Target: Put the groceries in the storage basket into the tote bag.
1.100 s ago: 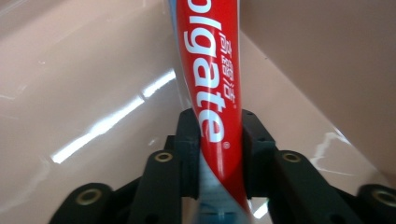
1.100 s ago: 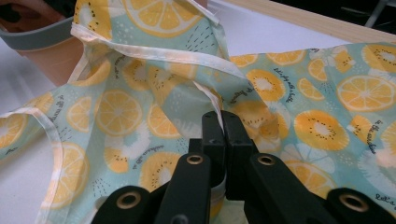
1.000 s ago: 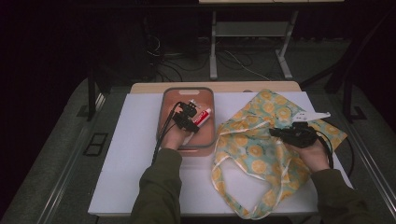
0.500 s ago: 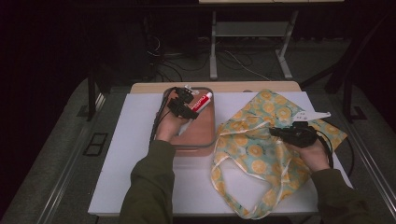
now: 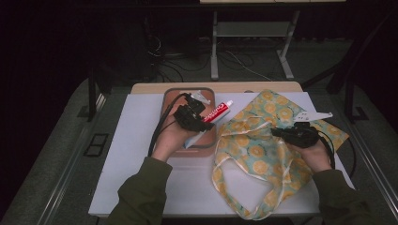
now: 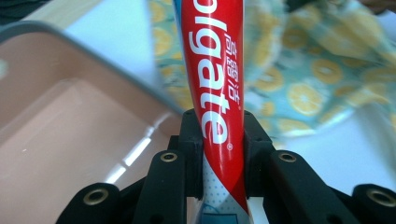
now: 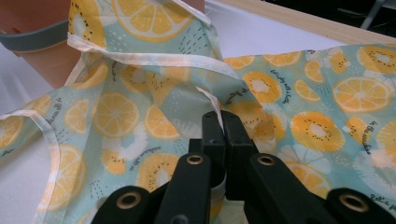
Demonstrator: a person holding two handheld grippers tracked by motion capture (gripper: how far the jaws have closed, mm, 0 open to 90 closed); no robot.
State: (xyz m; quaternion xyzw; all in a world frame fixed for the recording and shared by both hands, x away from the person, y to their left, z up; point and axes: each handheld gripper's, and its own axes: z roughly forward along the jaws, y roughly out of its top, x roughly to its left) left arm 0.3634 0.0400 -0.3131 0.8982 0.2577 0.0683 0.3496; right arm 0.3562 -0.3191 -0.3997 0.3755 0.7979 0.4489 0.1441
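My left gripper (image 5: 202, 123) is shut on a red and white toothpaste tube (image 5: 217, 112), held above the right edge of the pink tray (image 5: 172, 96). In the left gripper view the tube (image 6: 210, 74) runs up between the two black jaws, with the tray (image 6: 56, 140) at left and the fabric bag (image 6: 322, 70) beyond. The light blue bag with orange-slice print (image 5: 256, 150) lies flat on the white board. My right gripper (image 5: 278, 133) is shut on the bag's white-trimmed edge (image 7: 215, 103), pinched between its jaws (image 7: 223, 122).
A white board (image 5: 136, 154) covers the table, with a wooden strip (image 5: 225, 87) along its far edge. The bag's looped handles (image 5: 225, 187) trail toward the near edge. Dark floor with cables and a stand's legs lies beyond the table.
My left gripper has lifted the toothpaste tube out of the tray and carried it up and to the right, toward the bag. The right gripper has stayed in place on the bag.
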